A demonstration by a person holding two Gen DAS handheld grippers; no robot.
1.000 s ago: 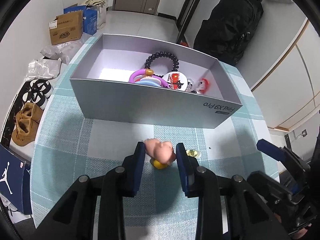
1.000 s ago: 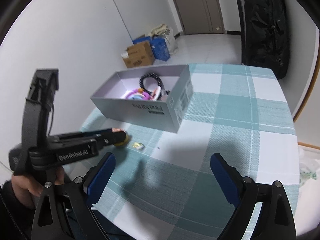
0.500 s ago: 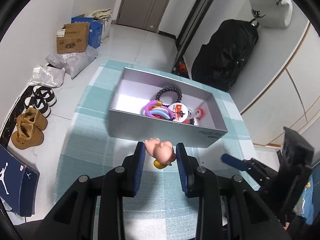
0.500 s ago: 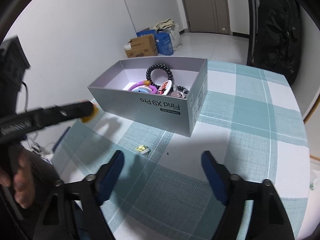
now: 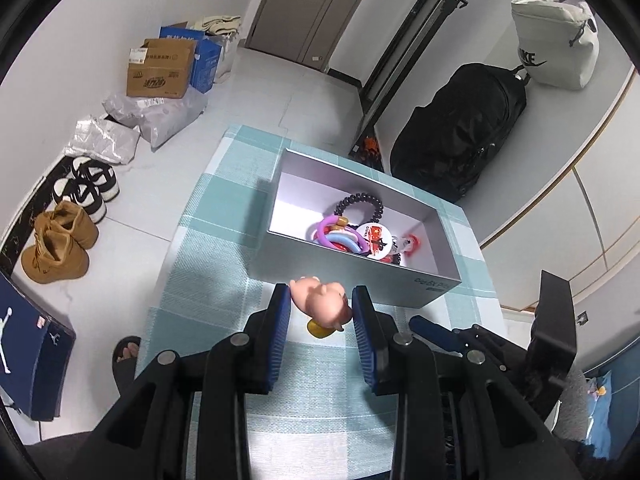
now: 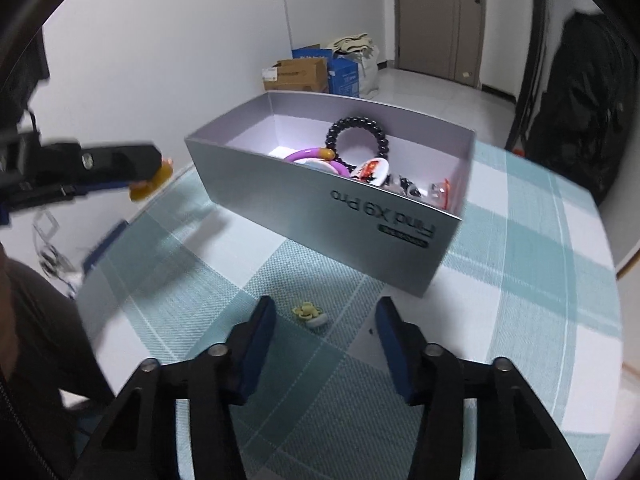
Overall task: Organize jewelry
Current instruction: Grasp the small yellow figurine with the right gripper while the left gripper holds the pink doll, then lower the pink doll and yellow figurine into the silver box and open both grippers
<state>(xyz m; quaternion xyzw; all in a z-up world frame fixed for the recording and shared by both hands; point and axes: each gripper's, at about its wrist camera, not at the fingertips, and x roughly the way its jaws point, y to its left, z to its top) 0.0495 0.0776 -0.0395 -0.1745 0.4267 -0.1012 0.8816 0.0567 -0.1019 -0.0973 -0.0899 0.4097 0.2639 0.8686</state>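
Two grippers busy: left gripper has lifted the pink rubber pig charm, fingers clamped; right gripper, fingers just narrowing but apart, nears the small yellow trinket beside the grey cardboard box.

A small yellow trinket, perhaps a ring, lies on the checked cloth near the grey box.
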